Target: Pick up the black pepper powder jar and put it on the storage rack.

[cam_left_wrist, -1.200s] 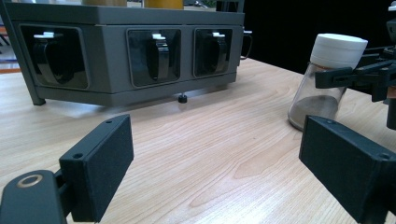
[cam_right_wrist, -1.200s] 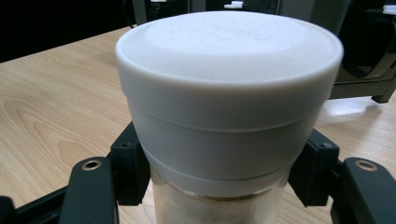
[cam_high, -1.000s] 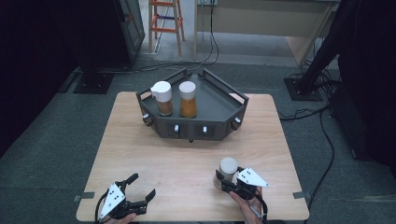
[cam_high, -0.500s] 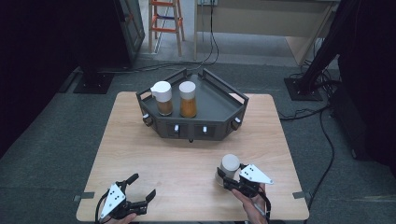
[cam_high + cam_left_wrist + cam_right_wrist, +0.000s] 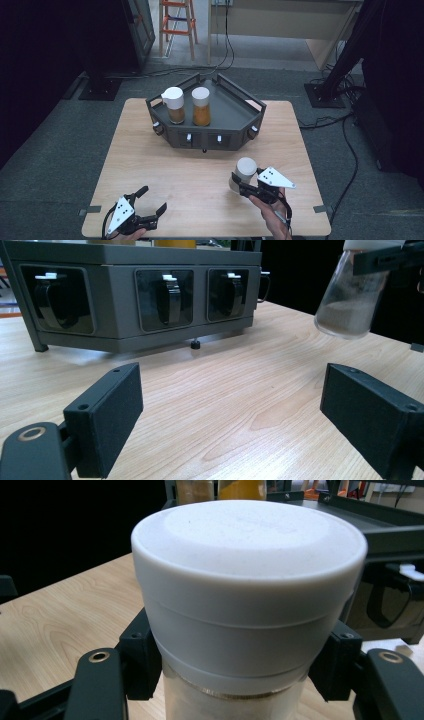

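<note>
Here we have the right gripper clamped on a white-capped jar, the two black jaws pressing just under the cap on either side (right gripper view shows this best, with the cap right up against the camera and the glass body below holding pale powder). In the left gripper view the same jar hangs tilted, its bottom clear of the wooden table, over the table's near right part. Our left gripper sits at the near left corner, jaws spread apart with nothing between them, well apart from the jar. Ahead, at the far middle of the table, stands a dark grey angled tray on small feet, with black clips along its front wall. Inside its left part stand two more white-capped jars, one with brown contents and one with orange contents, just beside each other. The tray's right part is bare. Between the held jar and the tray we see only open tabletop; the tray's raised front wall is the one thing in the way. Cables and an orange ladder are on the floor beyond.
</note>
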The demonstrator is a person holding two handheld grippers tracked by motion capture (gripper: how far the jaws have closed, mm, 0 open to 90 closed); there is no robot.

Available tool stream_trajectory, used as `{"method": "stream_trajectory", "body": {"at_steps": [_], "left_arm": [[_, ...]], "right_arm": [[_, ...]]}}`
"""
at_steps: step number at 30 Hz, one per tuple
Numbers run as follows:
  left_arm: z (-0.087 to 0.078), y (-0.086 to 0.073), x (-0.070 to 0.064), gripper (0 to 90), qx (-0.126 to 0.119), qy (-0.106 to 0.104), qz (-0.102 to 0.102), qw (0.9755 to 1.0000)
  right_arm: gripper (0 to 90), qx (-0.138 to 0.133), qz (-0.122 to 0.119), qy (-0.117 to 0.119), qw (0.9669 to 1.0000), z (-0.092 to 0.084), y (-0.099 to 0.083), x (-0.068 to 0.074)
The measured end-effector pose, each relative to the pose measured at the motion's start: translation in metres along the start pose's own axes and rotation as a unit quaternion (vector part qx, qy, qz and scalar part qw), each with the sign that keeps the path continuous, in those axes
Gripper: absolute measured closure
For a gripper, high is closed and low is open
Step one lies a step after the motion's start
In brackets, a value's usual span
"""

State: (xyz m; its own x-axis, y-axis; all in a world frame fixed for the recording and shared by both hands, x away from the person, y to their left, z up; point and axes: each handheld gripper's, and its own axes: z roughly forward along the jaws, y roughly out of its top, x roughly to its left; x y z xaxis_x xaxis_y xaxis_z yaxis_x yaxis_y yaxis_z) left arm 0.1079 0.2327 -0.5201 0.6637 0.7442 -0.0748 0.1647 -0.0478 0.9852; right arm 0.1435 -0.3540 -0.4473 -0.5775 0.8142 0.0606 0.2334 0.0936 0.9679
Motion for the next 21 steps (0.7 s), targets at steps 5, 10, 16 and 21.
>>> {"method": "stream_trajectory", "body": {"at_steps": [5, 10, 16, 21], "left_arm": [[0.000, 0.000, 0.000, 9.9, -0.001, 0.000, 0.001, 1.0000], [0.000, 0.000, 0.000, 9.9, 0.000, 0.000, 0.000, 1.0000], [0.000, 0.000, 0.001, 9.9, 0.000, -0.001, -0.001, 1.0000], [0.000, -0.001, 0.001, 9.9, 0.000, 0.000, -0.001, 1.0000]], "right_arm": [[34.8, -0.001, -0.003, 0.005, 1.0000, 0.002, 0.010, -0.001], [34.9, 0.002, -0.004, 0.008, 1.0000, 0.004, 0.019, -0.002], [34.9, 0.004, -0.007, 0.010, 0.9999, 0.005, 0.029, -0.002], [35.0, 0.005, -0.009, 0.014, 0.9998, 0.008, 0.036, -0.003]]}}
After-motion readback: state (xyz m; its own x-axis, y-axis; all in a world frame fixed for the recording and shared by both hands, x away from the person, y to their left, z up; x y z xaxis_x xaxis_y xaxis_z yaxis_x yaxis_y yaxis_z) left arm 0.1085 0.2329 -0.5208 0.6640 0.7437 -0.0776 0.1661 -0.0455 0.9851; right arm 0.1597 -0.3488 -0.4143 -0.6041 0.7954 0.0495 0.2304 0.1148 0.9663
